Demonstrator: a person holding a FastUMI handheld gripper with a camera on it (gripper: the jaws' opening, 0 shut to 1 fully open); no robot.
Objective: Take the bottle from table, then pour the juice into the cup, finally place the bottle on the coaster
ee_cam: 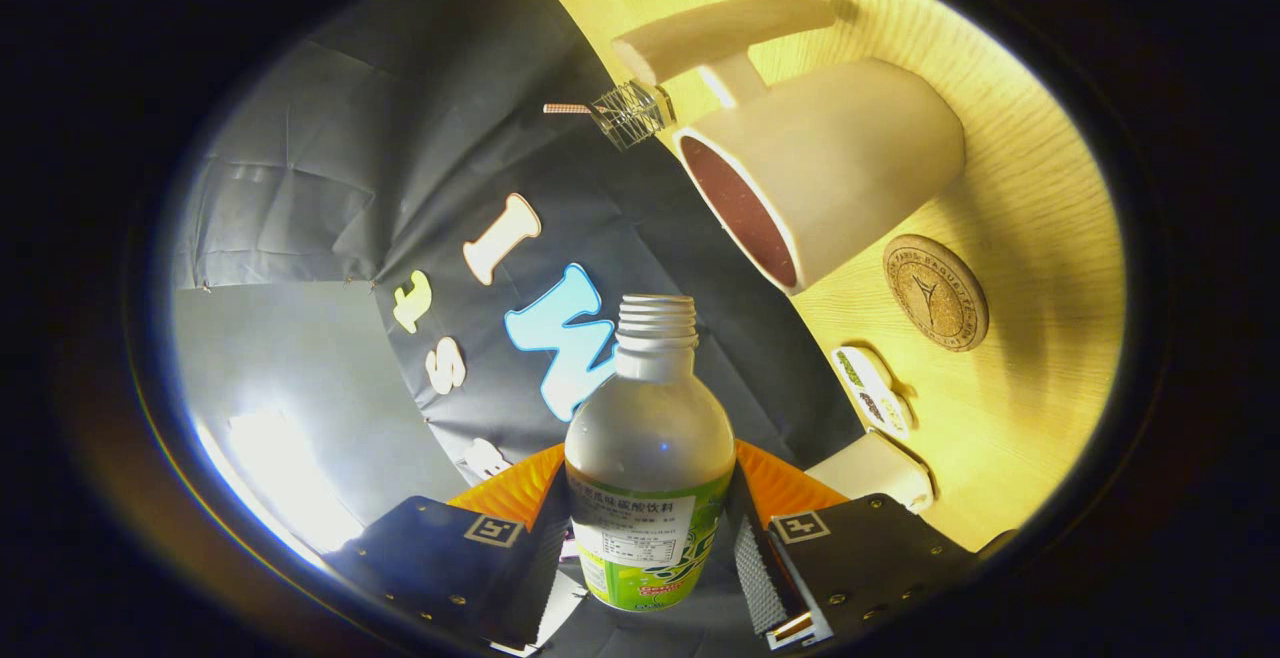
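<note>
Tool (650,548) fingers were pinching the uncapped bottle (648,458), which I had lifted and tilted toward the cup (830,173); pouring and setting it on the coaster (935,292) remained.

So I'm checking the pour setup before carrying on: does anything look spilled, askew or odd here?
No spill shows. The gripper is shut on the uncapped bottle, held tilted relative to the table. The cup and cork coaster sit beyond it. A small wire whisk lies behind the cup.
</note>
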